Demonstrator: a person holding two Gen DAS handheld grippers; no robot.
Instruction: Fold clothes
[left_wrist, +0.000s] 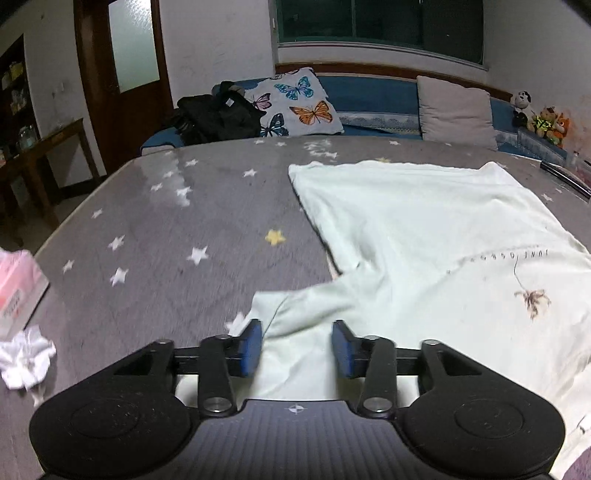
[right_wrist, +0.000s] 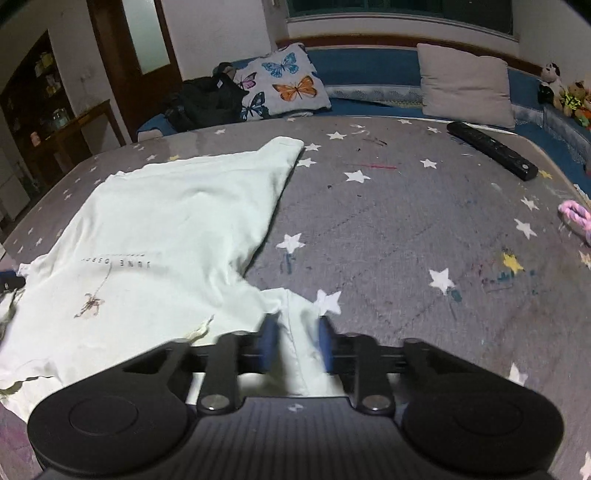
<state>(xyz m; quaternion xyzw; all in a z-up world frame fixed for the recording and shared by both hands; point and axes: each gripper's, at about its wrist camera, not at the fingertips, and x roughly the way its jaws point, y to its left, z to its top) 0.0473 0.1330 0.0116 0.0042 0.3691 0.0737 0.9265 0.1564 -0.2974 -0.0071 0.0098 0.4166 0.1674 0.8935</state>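
A pale mint T-shirt (left_wrist: 424, 229) with a small flower print lies flat, front up, on the grey star-patterned table (left_wrist: 166, 229). Its left sleeve (left_wrist: 295, 314) runs between the blue pads of my left gripper (left_wrist: 297, 332), which stands open over it. In the right wrist view the same T-shirt (right_wrist: 177, 221) fills the left half. Its right sleeve (right_wrist: 295, 317) lies between the blue pads of my right gripper (right_wrist: 295, 328). The jaws there are apart, narrower than the left ones, and blurred.
A pink tissue box (left_wrist: 16, 288) and a crumpled white tissue (left_wrist: 26, 358) sit at the table's left edge. A black remote (right_wrist: 491, 149) and a pink hair tie (right_wrist: 576, 218) lie on the right side. A blue sofa (left_wrist: 376, 96) with cushions stands behind the table.
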